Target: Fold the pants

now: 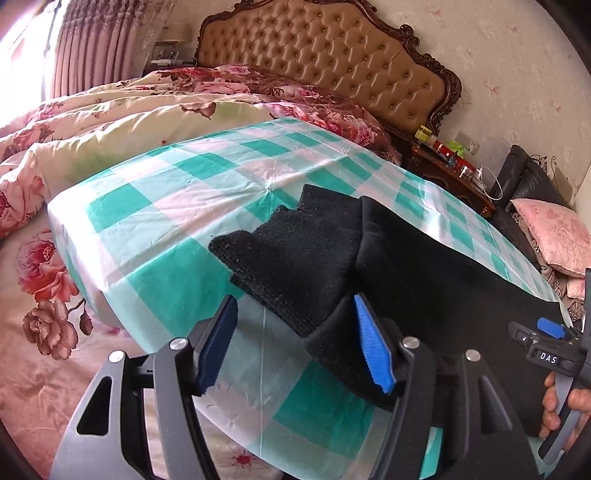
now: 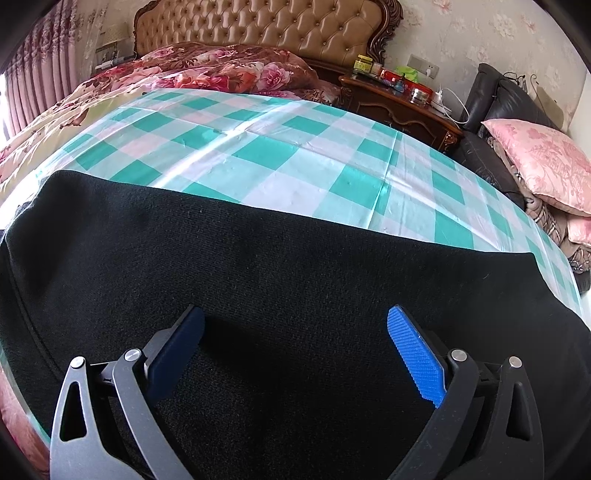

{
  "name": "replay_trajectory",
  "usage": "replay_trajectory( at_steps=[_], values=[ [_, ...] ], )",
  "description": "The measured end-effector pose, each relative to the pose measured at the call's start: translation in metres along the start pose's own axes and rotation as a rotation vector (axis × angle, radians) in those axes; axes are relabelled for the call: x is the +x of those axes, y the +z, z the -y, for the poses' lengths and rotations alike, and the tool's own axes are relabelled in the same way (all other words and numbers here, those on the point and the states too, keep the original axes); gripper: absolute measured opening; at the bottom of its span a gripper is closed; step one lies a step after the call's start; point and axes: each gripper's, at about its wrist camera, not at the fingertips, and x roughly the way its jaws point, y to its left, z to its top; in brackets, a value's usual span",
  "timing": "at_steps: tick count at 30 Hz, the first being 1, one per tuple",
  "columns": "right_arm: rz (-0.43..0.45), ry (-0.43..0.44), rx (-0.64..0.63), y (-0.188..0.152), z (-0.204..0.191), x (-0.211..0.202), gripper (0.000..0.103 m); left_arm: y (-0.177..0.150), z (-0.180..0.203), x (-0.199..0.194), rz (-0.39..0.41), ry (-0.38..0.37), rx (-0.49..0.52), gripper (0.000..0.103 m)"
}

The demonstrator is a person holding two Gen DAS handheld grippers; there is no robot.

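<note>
Between the blue ribbed pads of the left gripper (image 1: 295, 341) a fold of the black knitted pants (image 1: 424, 258) sits loose, jaws standing apart, left pad clear of the cloth, right pad against the bunched edge, no squeeze showing; over on the right gripper (image 2: 295, 350) the jaws are spread wide above flat black fabric, pads hovering or resting on it, I cannot tell which; a person's hand (image 1: 557, 402) shows at the frame edge on that tool's handle. The pants lie along the near edge of the glossy teal-and-white checked cloth (image 2: 258, 147), ribbed cuff ends stacked and stepped at the left, the broad part stretching right; their near hem is cut off by both tools. Plenty of open checked surface beyond the far edge of the pants; the cloth drops away at the left onto a pink floral bedsheet (image 1: 40, 369). Farther out, a rumpled floral quilt (image 1: 147, 99), a tufted tan leather headboard (image 2: 266, 29), a dark wooden nightstand (image 2: 399, 107) holding small jars and boxes too tiny to name, and a pink satin pillow (image 2: 539, 158) on a black leather seat.
</note>
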Motion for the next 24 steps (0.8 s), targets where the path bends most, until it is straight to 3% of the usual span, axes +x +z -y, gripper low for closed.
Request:
replay_trajectory(
  at_steps=[9, 11, 16, 24],
  values=[
    [0.011, 0.003, -0.018, 0.002, -0.002, -0.007, 0.096, 0.0, 0.0, 0.0, 0.001, -0.001, 0.01, 0.066],
    [0.038, 0.033, -0.052, 0.008, -0.01, -0.017, 0.094, 0.001, 0.0, 0.0, 0.001, -0.004, 0.013, 0.066],
    [0.149, -0.027, -0.123, 0.025, -0.039, -0.038, 0.087, 0.001, -0.001, 0.001, 0.002, -0.003, 0.013, 0.066],
    [0.174, -0.025, -0.089, 0.036, -0.054, -0.061, 0.087, 0.001, 0.0, 0.001, 0.004, -0.002, 0.014, 0.066]
  ],
)
